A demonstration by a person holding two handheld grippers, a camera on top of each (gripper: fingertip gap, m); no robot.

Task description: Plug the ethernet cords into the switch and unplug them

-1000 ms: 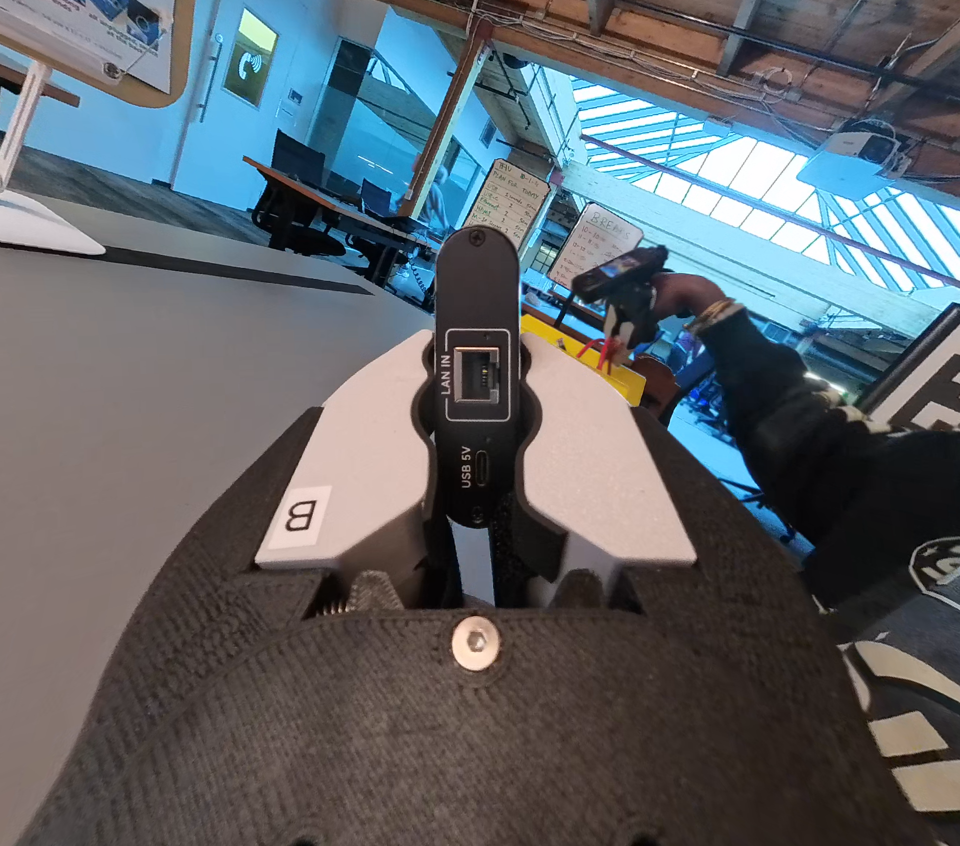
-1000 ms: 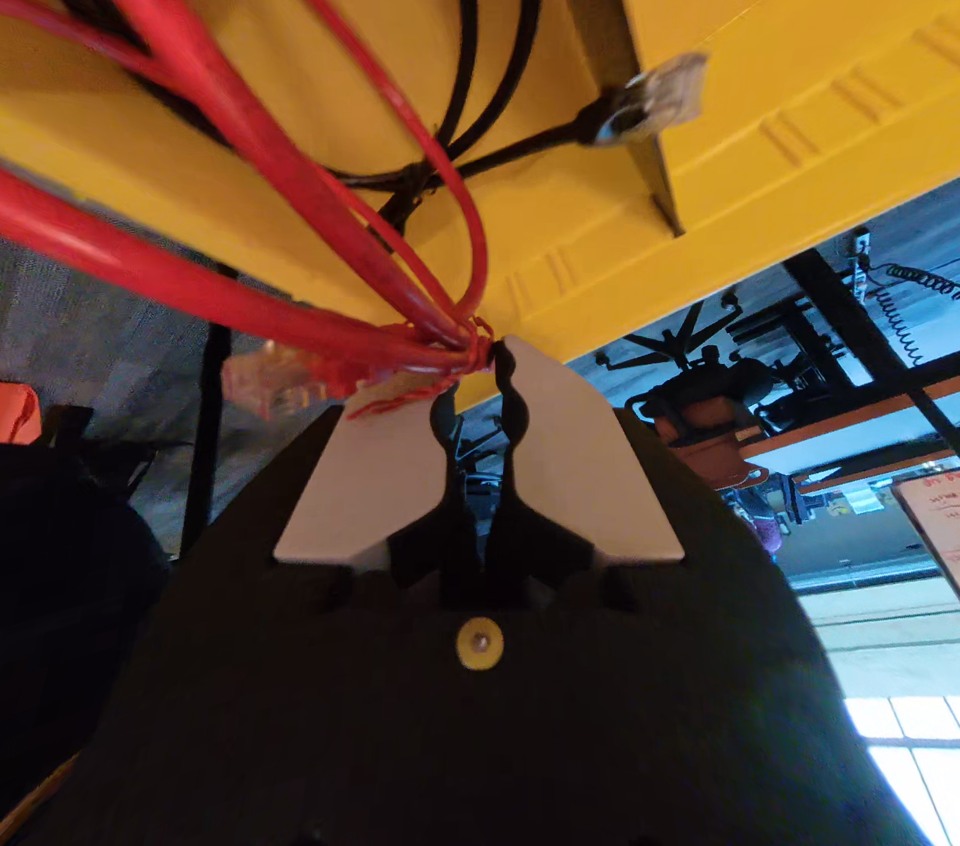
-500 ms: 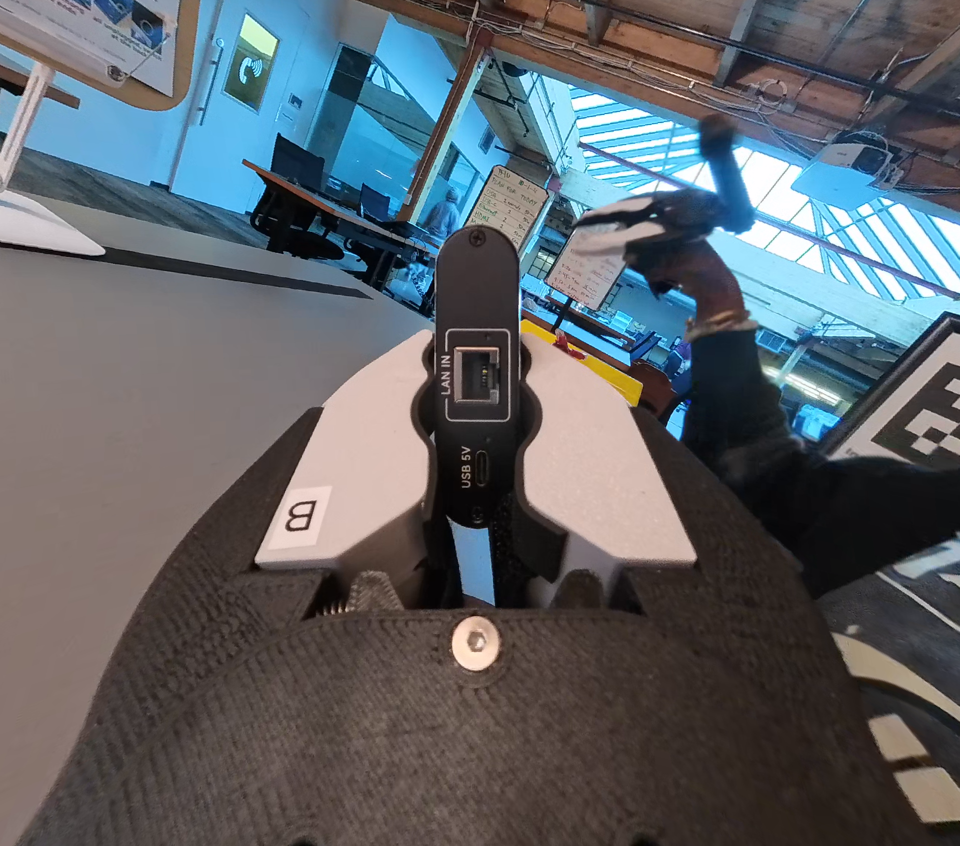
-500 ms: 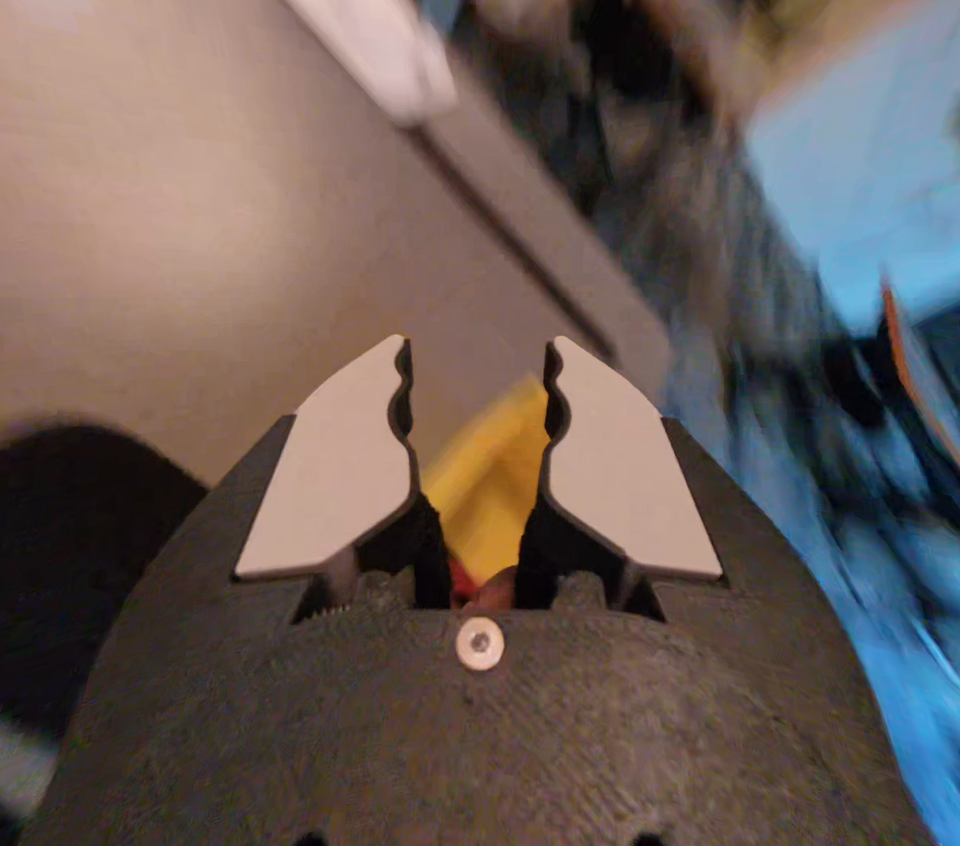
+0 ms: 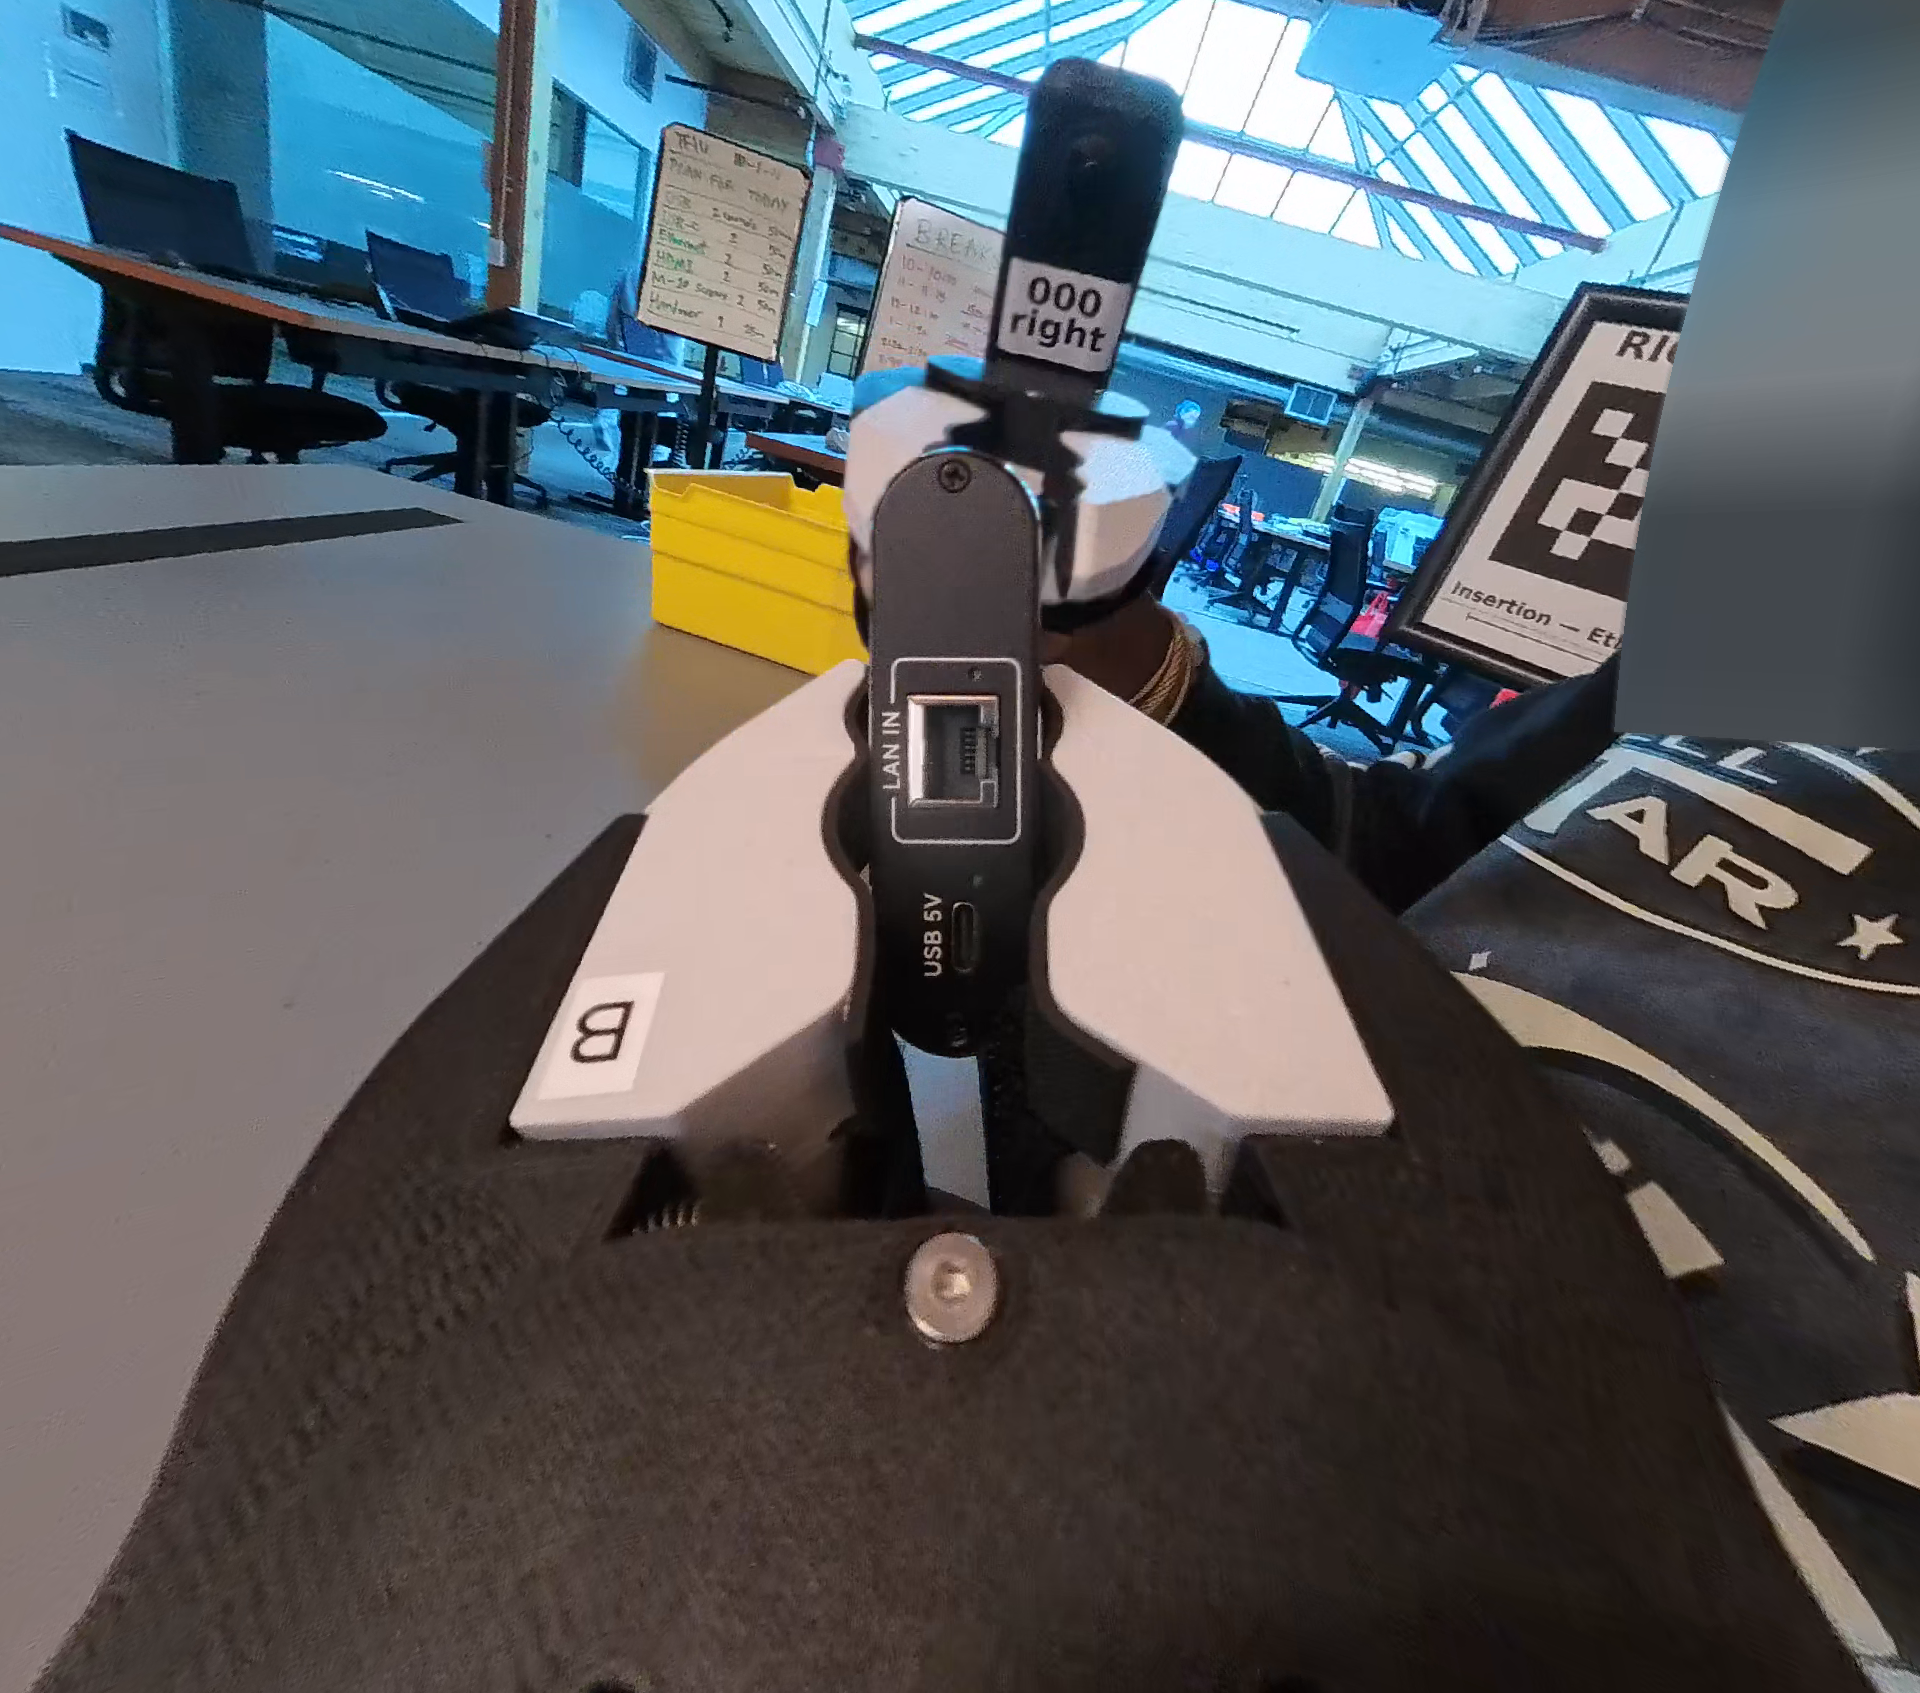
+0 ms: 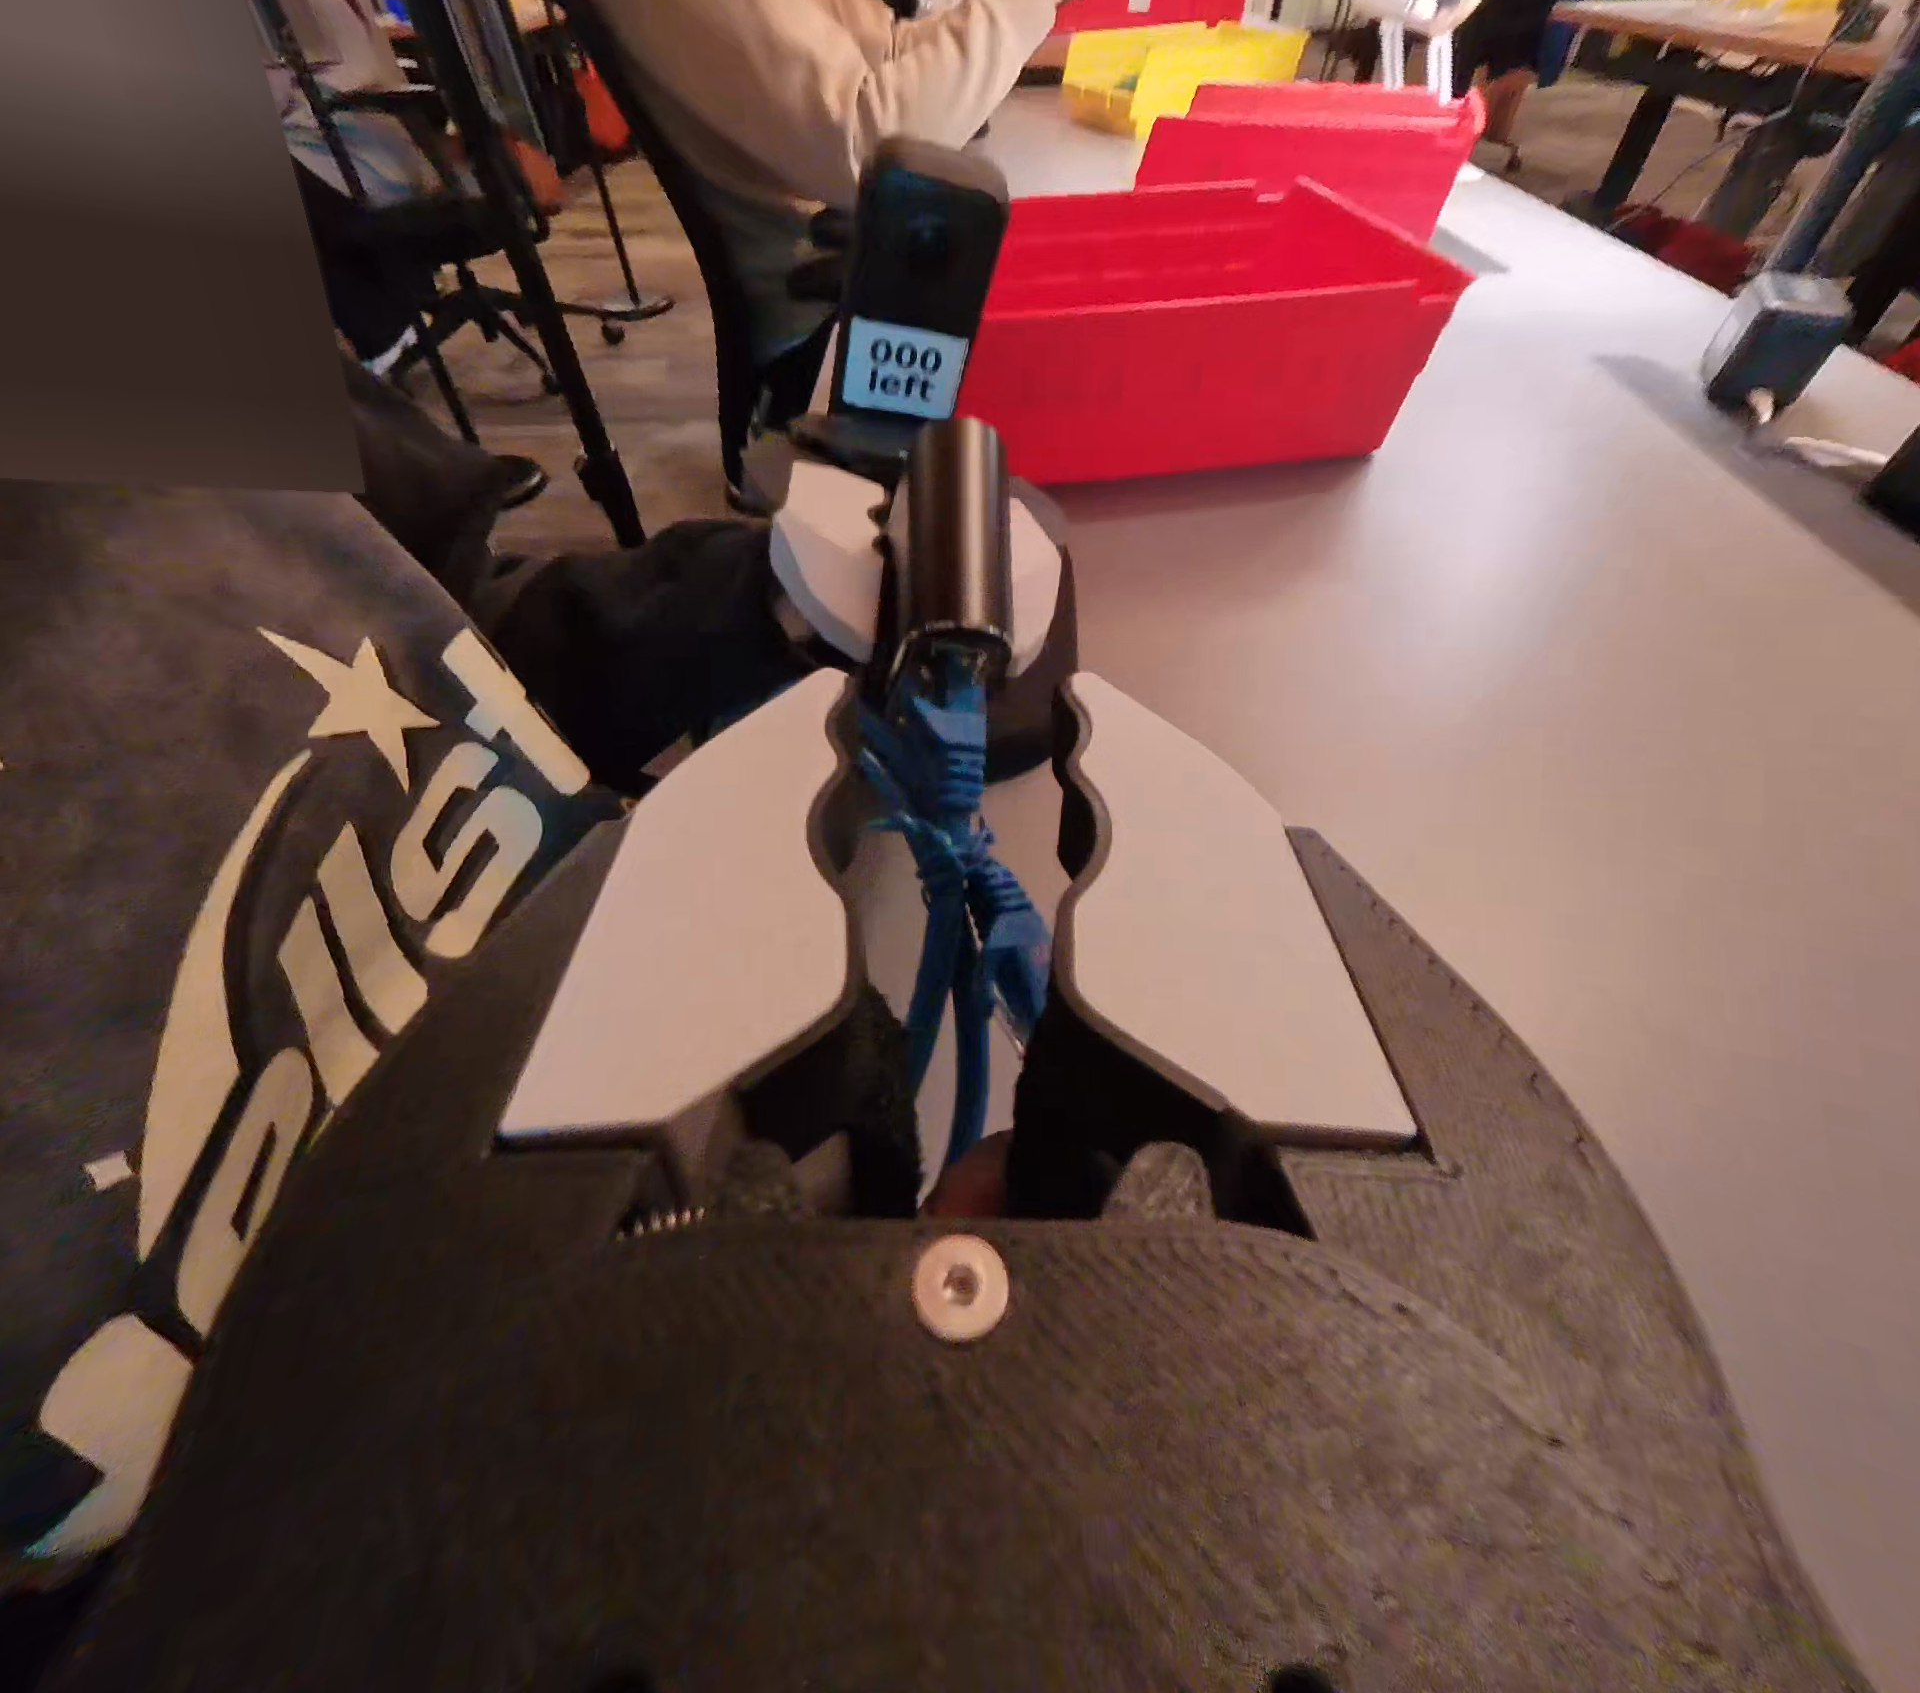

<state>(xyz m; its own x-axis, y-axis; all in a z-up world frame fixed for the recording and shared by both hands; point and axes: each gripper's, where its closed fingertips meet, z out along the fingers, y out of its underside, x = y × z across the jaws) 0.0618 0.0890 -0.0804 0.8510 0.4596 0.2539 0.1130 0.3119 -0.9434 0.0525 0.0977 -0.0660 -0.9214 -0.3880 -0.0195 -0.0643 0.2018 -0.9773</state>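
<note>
My left gripper [image 5: 951, 698] is shut on a slim black switch [image 5: 954, 563] and holds it upright above the grey table [image 5: 260, 760], with an empty port facing its camera. In the right wrist view the switch [image 6: 956, 521] points its other end at me from the left gripper [image 6: 935, 563]. A bundled blue ethernet cord [image 6: 945, 770] runs between the fingers of my right gripper [image 6: 951, 708], which closes on it with the jaws held apart. The cord's plug [image 6: 951, 656] meets the switch's near end; I cannot tell how deep it sits. The right gripper [image 5: 1039, 480] shows behind the switch.
A yellow bin [image 5: 748, 563] stands on the table beyond the switch. A framed marker sign [image 5: 1558, 500] is at the right. A red bin [image 6: 1195, 334] and a small dark box [image 6: 1777, 339] sit on the table [image 6: 1455, 708]. A seated person [image 6: 790, 43] is behind. Only a small space, under 4 cm, lies between the two pairs of fingers.
My right gripper left the yellow bin and the red cords, swung round, and now faces the switch with a blue cord between its fingers. The left gripper tilted down, still holding the switch.
</note>
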